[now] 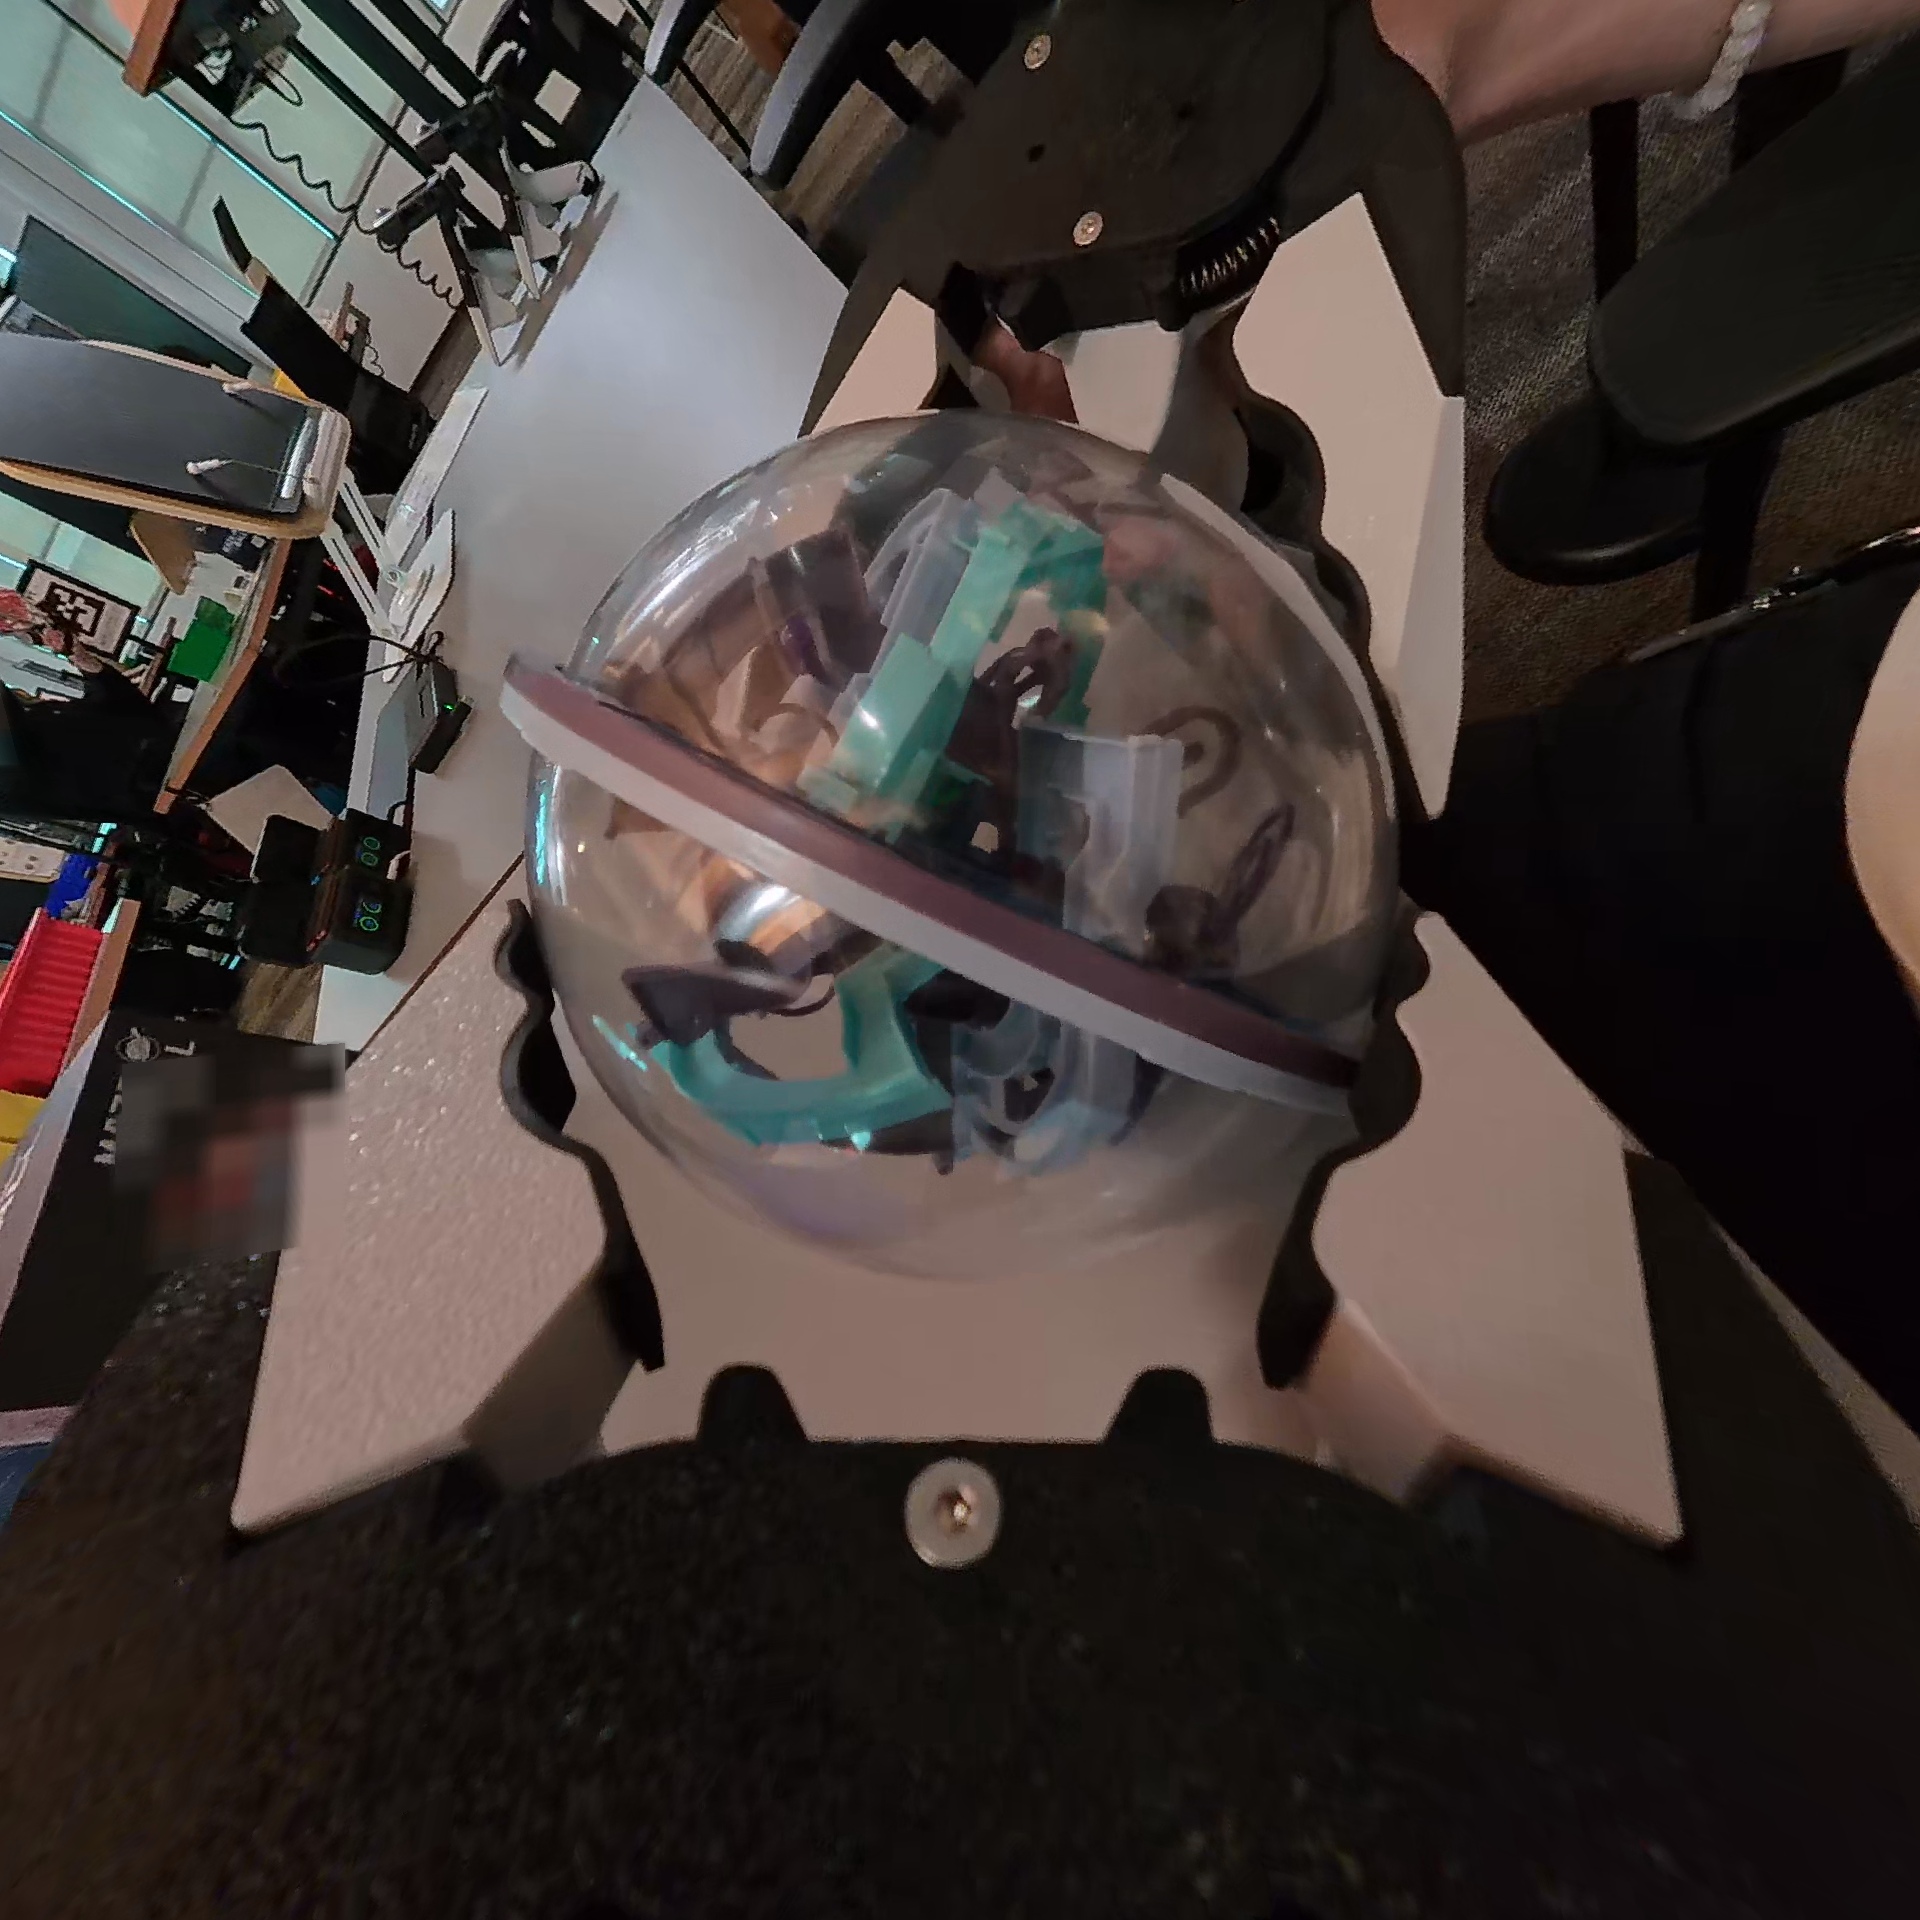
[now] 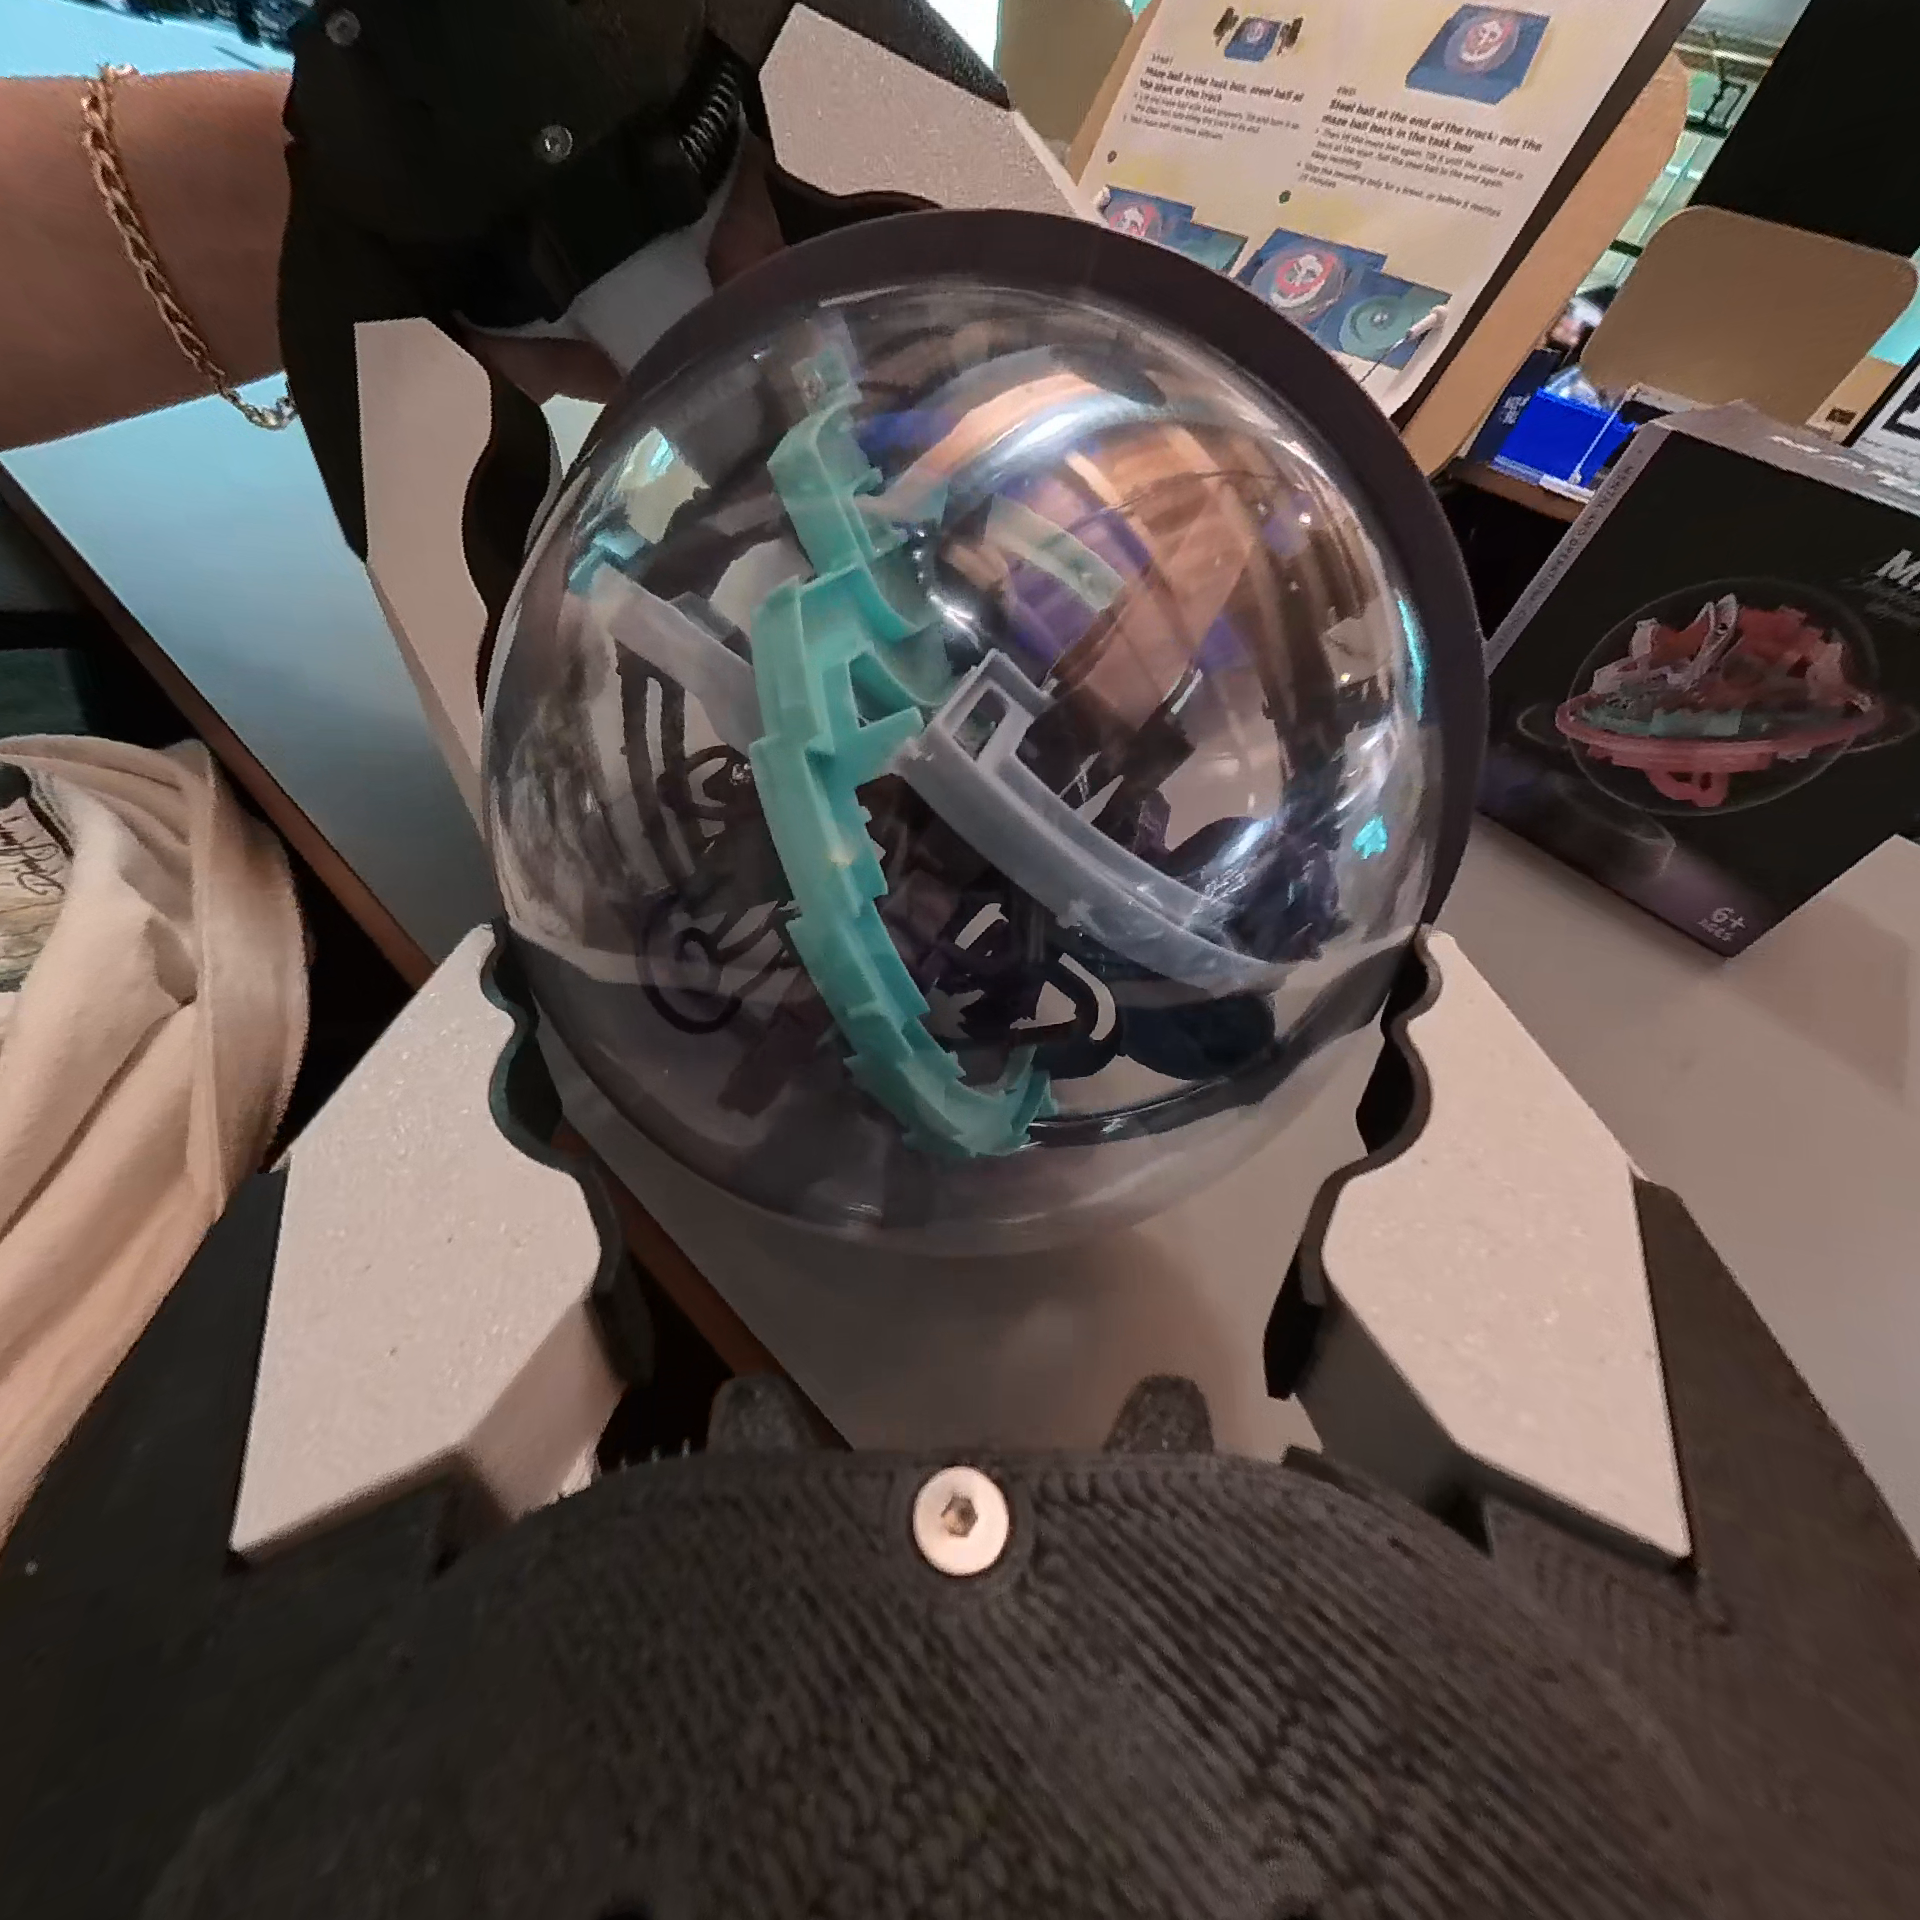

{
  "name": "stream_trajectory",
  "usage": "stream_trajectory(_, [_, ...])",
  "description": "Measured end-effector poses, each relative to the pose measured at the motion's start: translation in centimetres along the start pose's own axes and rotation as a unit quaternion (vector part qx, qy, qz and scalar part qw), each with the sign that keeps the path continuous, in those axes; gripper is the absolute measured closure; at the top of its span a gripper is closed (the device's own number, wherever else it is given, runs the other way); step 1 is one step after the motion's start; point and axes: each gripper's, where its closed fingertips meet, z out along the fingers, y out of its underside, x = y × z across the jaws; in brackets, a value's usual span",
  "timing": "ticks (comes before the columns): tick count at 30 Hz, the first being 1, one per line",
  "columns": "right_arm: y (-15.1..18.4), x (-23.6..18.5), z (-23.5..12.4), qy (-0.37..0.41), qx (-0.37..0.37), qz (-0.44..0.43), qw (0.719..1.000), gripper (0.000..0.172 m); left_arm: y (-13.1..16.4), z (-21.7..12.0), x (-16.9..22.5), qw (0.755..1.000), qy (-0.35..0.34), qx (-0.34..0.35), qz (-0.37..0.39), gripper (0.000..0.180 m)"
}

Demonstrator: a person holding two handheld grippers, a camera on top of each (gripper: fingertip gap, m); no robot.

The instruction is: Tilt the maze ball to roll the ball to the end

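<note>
White table [image 1: 665, 312] beyond claw-clamped maze ball [image 1: 956, 862]

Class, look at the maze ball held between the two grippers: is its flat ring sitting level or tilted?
Tilted. In the left wrist view the ring around the maze ball slants from upper left down to lower right, between the left gripper's fingers.

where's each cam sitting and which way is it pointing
Left wrist view: on the left gripper, facing along its fingers at the maze ball clamped between them; beyond, the right gripper, a wrist and desks.
Right wrist view: on the right gripper, facing the opposite way at the same ball; beyond, the left gripper, a forearm and a dark box.
Shared: the ball and both grippers.
</note>
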Motion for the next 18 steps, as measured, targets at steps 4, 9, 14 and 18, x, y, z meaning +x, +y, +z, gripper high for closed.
stream_trajectory(4, [0.1, 0.0, -0.1, 0.004, 0.002, -0.001, 1.000, 0.017, -0.1, 0.1, 0.1, 1.000, 0.002, -0.005, 0.008, 0.031])
stream_trajectory(9, [0.3, 0.0, -0.4, 0.005, 0.006, 0.003, 1.000, 0.017, -0.4, 0.3, 0.1, 1.000, 0.008, -0.008, 0.014, 0.031])
stream_trajectory(14, [0.6, 0.1, -0.8, 0.009, 0.003, 0.009, 1.000, 0.017, -0.9, 0.6, 0.2, 1.000, 0.017, -0.012, 0.023, 0.031])
stream_trajectory(18, [0.8, 0.1, -1.0, 0.009, 0.000, 0.012, 1.000, 0.017, -1.2, 0.7, 0.2, 0.999, 0.021, -0.011, 0.025, 0.031])
